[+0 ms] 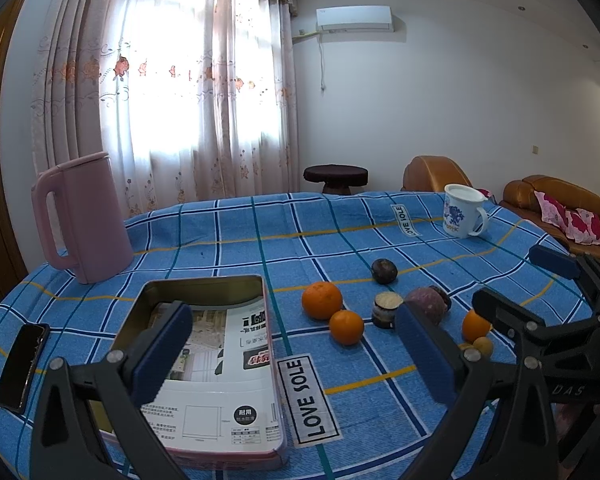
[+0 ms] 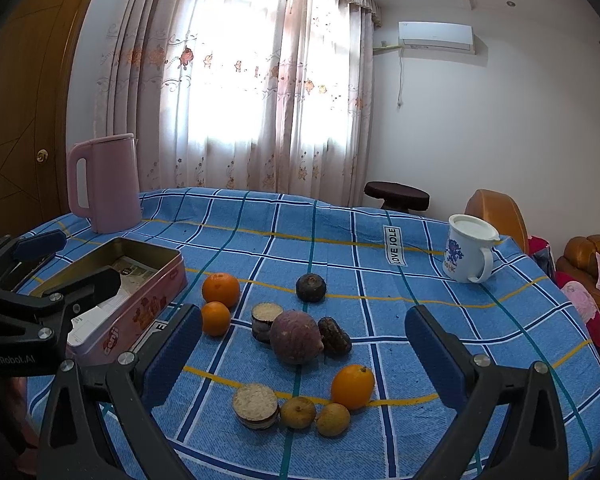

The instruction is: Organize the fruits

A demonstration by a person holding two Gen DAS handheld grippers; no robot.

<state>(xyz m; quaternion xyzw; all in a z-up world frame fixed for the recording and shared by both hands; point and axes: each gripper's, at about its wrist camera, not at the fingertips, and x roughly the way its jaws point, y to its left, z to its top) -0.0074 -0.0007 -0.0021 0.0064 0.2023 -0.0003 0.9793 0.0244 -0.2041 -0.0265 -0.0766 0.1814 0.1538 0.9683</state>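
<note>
Fruits lie loose on the blue checked tablecloth (image 2: 340,232): two oranges (image 2: 221,289) (image 2: 215,318), a third orange (image 2: 353,386), a large purple fruit (image 2: 295,337), dark round fruits (image 2: 311,287), cut halves (image 2: 256,405) and two small yellow-brown fruits (image 2: 298,412). An open pink tin (image 2: 140,304) with paper inside stands at the left; it also shows in the left wrist view (image 1: 220,364). My left gripper (image 1: 296,360) is open over the tin's right edge. My right gripper (image 2: 304,364) is open above the fruit cluster. Both are empty.
A pink kettle (image 1: 84,216) stands at the back left. A white lidded mug (image 1: 462,212) stands at the back right. A black phone (image 1: 22,364) lies left of the tin. Brown sofas (image 1: 556,204) and a dark stool (image 1: 336,178) are beyond the table.
</note>
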